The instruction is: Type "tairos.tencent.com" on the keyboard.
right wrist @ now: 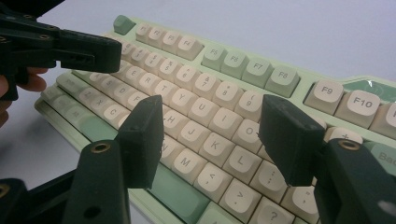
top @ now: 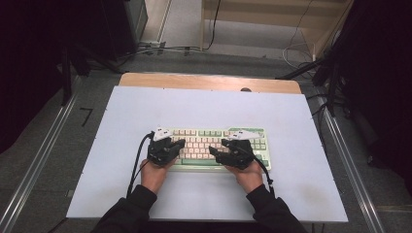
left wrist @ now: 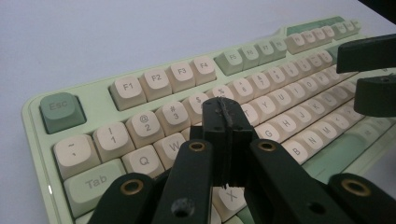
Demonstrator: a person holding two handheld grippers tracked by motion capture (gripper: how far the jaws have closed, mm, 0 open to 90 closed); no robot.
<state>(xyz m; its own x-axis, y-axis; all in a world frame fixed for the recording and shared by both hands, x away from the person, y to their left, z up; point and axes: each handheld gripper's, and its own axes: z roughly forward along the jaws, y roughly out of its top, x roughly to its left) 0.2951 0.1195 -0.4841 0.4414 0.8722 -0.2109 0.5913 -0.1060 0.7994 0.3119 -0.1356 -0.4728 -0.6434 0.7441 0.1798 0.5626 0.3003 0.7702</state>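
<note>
Hovering over the keyboard (top: 218, 145), left gripper (top: 179, 144) jaws pressed together, right gripper (top: 216, 151) jaws spread; white mat (top: 291, 126) beneath.

Your sleeves are black, ending at the wrists. Each hand carries a black gripper: the left gripper (top: 180, 142) and right gripper (top: 214, 149) wear a pale three-cornered plate on top, and a black cable trails back from each. Brass-ringed pivot holes dot the arms behind your blocky, matte fingers (right wrist: 140, 140).

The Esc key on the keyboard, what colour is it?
Sage green, darker than the cream letter keys; the Esc key shows best in the left gripper view.
</note>
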